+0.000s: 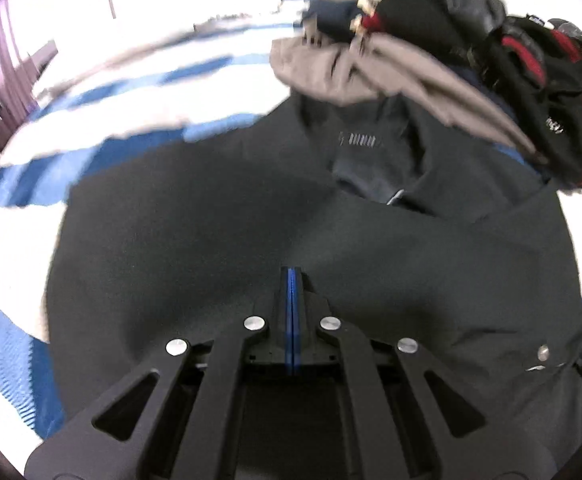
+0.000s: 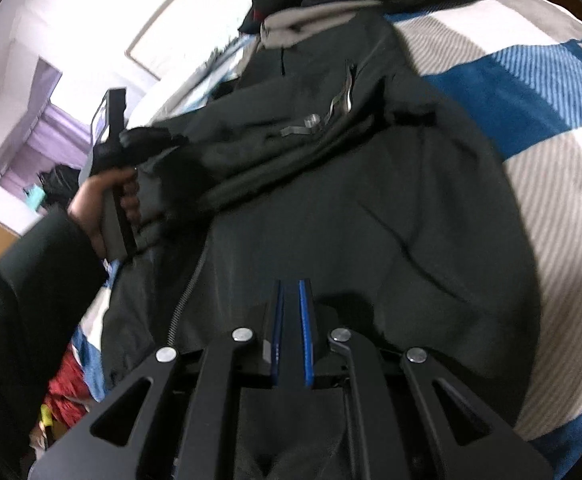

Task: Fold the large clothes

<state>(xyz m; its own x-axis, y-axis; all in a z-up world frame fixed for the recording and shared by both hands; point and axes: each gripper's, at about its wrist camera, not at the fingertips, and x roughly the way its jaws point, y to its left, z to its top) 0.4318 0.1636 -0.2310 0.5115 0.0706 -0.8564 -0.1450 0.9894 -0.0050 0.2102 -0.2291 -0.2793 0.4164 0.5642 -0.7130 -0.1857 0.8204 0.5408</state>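
A large dark jacket (image 1: pixel 219 216) lies spread on a bed with a blue and white striped cover (image 1: pixel 103 92). My left gripper (image 1: pixel 292 276) is shut, its blue pads pressed together just above the jacket's cloth, with nothing seen between them. In the right wrist view the same jacket (image 2: pixel 371 208) shows its zipper and a metal snap. My right gripper (image 2: pixel 291 286) has a narrow gap between its pads, with dark jacket cloth between them. The left gripper (image 2: pixel 109 152), held in a hand, is at the jacket's left side among bunched cloth.
A pile of clothes lies at the head of the bed: a grey garment (image 1: pixel 351 68), dark clothes and a black and red bag (image 1: pixel 547 92). Red cloth (image 2: pixel 67 388) lies beside the bed at lower left. A purple curtain (image 2: pixel 51 136) hangs in the background.
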